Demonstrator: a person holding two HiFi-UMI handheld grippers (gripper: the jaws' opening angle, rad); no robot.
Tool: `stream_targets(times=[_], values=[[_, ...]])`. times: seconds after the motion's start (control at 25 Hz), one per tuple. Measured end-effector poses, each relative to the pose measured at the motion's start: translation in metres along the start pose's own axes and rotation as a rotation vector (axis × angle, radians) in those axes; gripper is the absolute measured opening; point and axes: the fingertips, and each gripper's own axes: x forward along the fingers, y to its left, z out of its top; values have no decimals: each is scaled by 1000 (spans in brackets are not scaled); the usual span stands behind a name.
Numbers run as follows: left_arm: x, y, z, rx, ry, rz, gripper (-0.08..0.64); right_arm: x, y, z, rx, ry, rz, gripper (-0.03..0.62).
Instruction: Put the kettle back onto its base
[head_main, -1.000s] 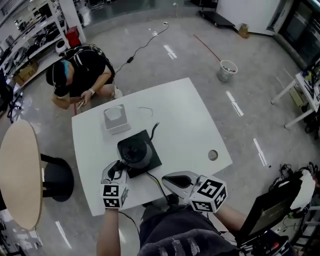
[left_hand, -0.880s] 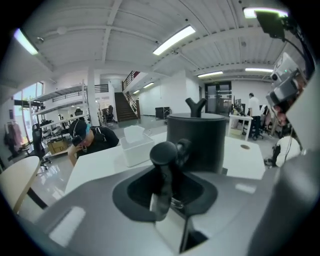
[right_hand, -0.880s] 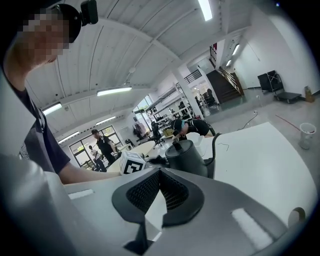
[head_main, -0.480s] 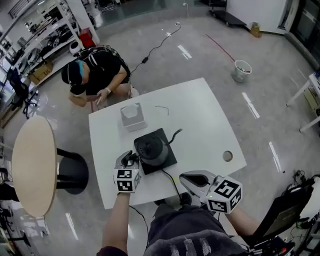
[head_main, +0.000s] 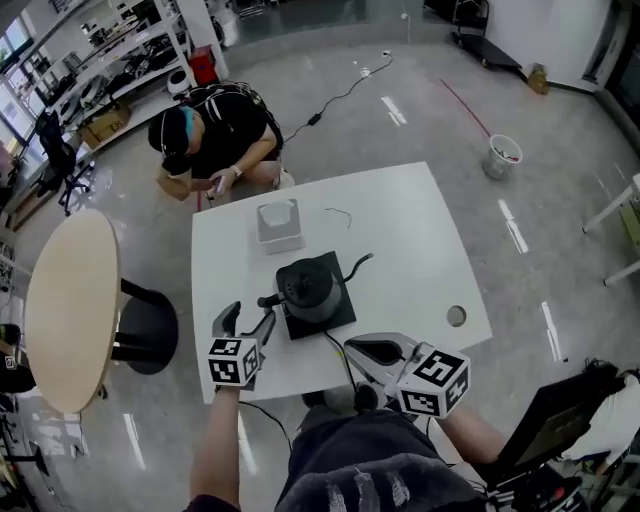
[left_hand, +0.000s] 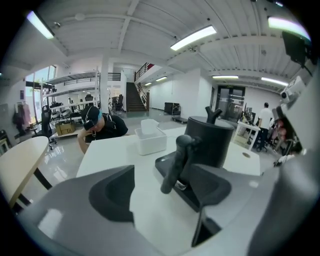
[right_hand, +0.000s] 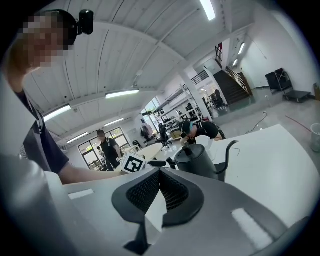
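The kettle (head_main: 305, 285) sits on its black base (head_main: 338, 316) on the white bench (head_main: 420, 240). The left gripper (head_main: 250, 315) has just been opening its jaws and is released, with the handle (left_hand: 177, 162) untouched between them. The right gripper (head_main: 352, 349) is clenched and empty.

Each hand carries a light grey moulded plastic gripper, the left gripper (head_main: 248, 318) lined with smooth black pads (left_hand: 112, 192), the right gripper (head_main: 356, 350) with ribbed black pads (right_hand: 145, 192), each topped by a white cube with black square markers (head_main: 236, 362), beside a dark navy short sleeve (right_hand: 45, 145) and dark grey lap clothing (head_main: 360, 465).

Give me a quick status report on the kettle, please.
Left gripper just opened, handle between jaws, not gripped. Right gripper shut, empty. Kettle seated on base. Nothing blocking.
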Motion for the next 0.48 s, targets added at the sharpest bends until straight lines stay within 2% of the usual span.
stream_targets(times=[0.12,0.2,0.24,0.28,0.32,0.4,0.48], values=[[-36,4,6,-14,-25,15,316,10,13,10,-27,6,26,0],[-61,-7,16,-54,-77,-1,259,10,19,14,-38,13,38,0],[-73,-17,21,-83,-114,-15,179,8,21,15,-40,15,46,0],[-85,-28,26,-115,-154,-30,62,5,22,15,-40,17,57,0],[-96,-40,30,-142,-188,-44,3,2,24,14,-37,18,71,0],[-121,-58,34,-167,-217,-50,2,1,32,10,-34,25,113,0],[-149,-66,35,-171,-217,-17,2,8,45,9,-46,48,157,0]])
